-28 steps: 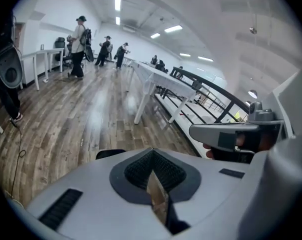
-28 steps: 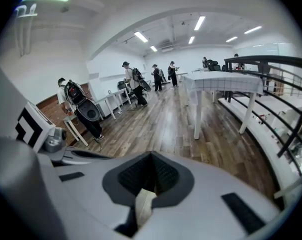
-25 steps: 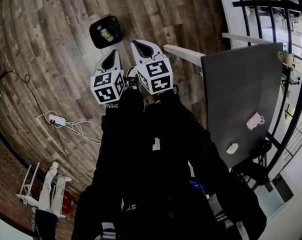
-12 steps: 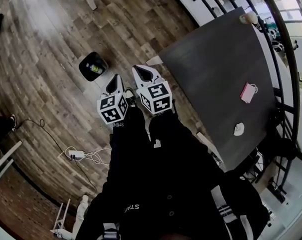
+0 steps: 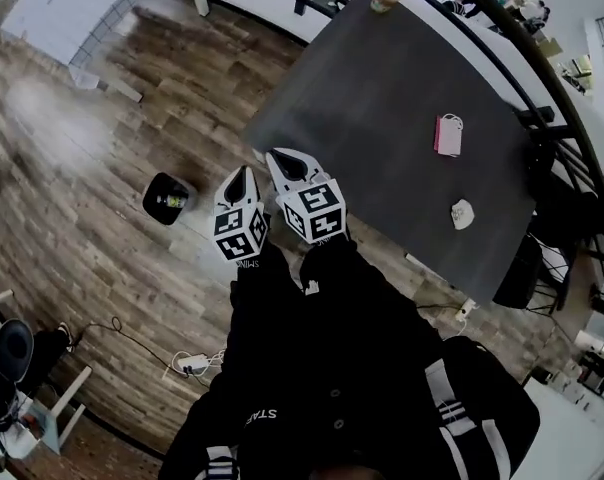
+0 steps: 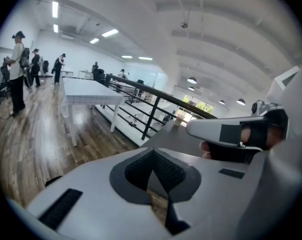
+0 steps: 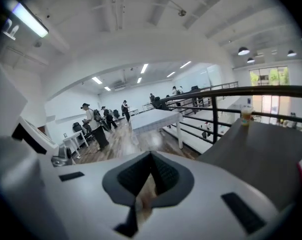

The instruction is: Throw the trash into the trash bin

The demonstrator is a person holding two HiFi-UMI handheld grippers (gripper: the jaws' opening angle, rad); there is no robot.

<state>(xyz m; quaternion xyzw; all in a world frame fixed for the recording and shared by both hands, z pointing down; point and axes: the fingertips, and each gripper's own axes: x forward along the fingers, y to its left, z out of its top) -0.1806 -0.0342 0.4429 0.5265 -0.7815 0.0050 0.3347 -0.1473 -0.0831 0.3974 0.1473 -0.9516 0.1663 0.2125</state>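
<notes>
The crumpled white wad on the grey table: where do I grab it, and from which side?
Pinch the white wad across its middle, straight down from above: it looks like a low, roundish lump lying free on the table, with no handle or edge to favour.

Left gripper (image 5: 239, 178), right gripper (image 5: 282, 160) side by side, tips near grey table (image 5: 382, 98) corner. Black trash bin (image 5: 154, 192) on wood floor, left of grippers, greenish item (image 5: 173, 201) inside. Pink pouch (image 5: 447, 135), white crumpled wad (image 5: 463, 214) on table.
</notes>
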